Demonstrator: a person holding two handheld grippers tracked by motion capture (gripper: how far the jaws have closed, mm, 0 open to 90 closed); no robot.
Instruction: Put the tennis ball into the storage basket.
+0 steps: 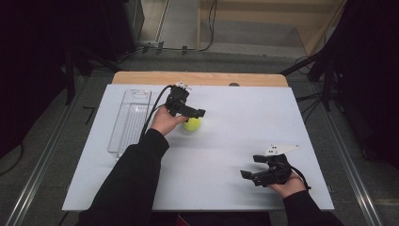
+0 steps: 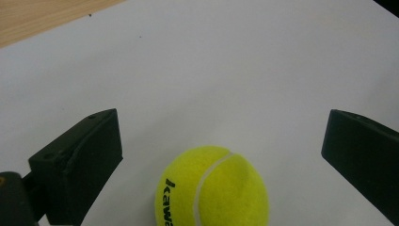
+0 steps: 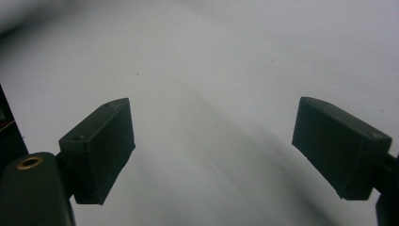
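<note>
A yellow-green tennis ball (image 1: 192, 124) lies on the white table top (image 1: 235, 108) a little left of centre. My left gripper (image 1: 195, 116) hovers over it with its jaws wide apart. In the left gripper view the ball (image 2: 211, 188) with black lettering sits low between the two black fingers (image 2: 89, 160), touching neither. My right gripper (image 1: 252, 165) rests near the front right of the table, open, pointing left. The right gripper view has its jaws spread over bare white surface (image 3: 211, 94) with nothing between them.
A clear plastic tray (image 1: 129, 120) lies lengthwise along the table's left side. A wooden strip (image 1: 197, 77) runs along the far edge. Dark stands and cables sit on the floor beyond the table.
</note>
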